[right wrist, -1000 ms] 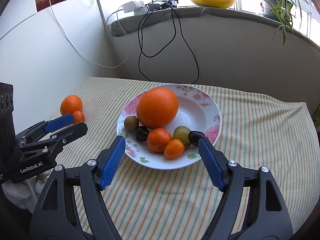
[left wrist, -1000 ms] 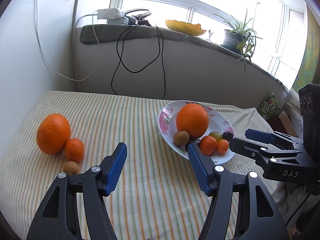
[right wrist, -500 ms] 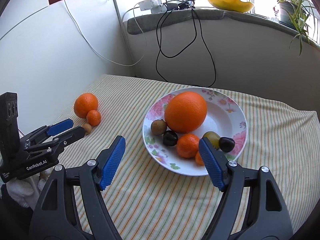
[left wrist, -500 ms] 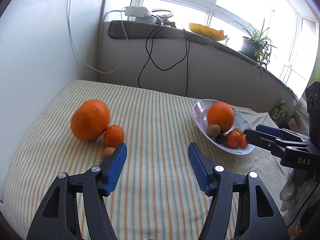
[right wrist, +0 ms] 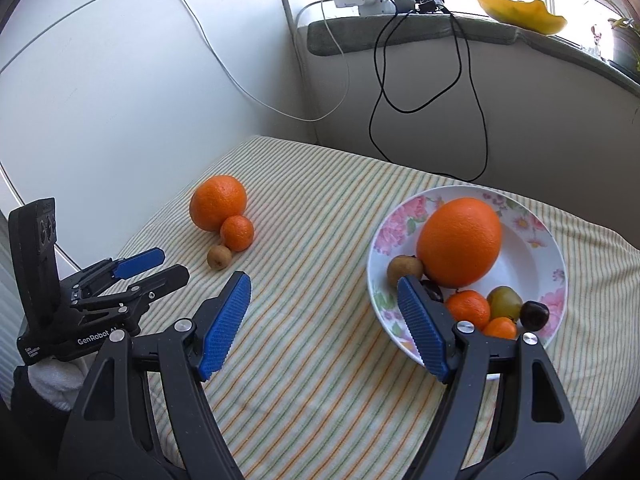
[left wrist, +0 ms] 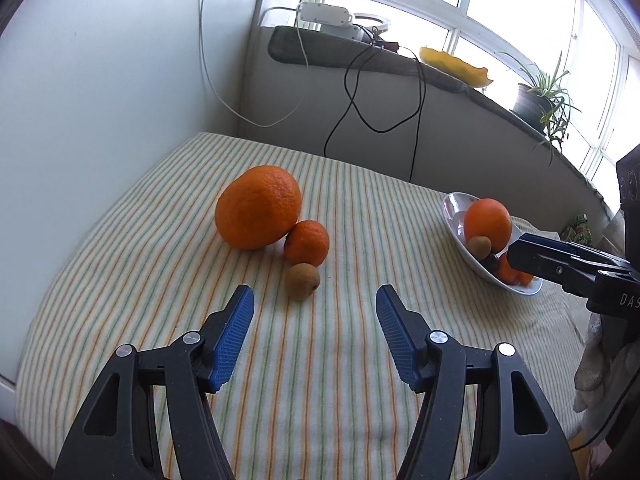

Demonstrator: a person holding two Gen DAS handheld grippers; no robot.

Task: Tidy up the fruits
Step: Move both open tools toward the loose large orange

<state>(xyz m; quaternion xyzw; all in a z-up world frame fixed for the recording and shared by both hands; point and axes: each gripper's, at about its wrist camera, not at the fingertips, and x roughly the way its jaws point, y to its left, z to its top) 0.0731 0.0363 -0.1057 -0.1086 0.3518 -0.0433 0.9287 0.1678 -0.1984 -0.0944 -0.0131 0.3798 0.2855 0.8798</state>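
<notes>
A large orange (left wrist: 258, 207), a small mandarin (left wrist: 307, 242) and a brown kiwi (left wrist: 302, 281) lie together on the striped cloth; they show too in the right wrist view: orange (right wrist: 218, 203), mandarin (right wrist: 237, 233), kiwi (right wrist: 219, 257). My left gripper (left wrist: 315, 336) is open and empty, just short of the kiwi. A floral plate (right wrist: 536, 248) holds a big orange (right wrist: 459, 248), a kiwi (right wrist: 404, 270), small mandarins, a green fruit and dark fruits. My right gripper (right wrist: 325, 322) is open and empty, left of the plate.
The striped cloth (left wrist: 168, 240) covers a table against a white wall at left. A sill at the back carries cables (right wrist: 400, 80), a power strip, a yellow dish (right wrist: 520, 8) and a potted plant (left wrist: 540, 100).
Both grippers have swung to the left. The loose fruit group now sits in front of my left gripper, and the plate has slid to the right in both views.
</notes>
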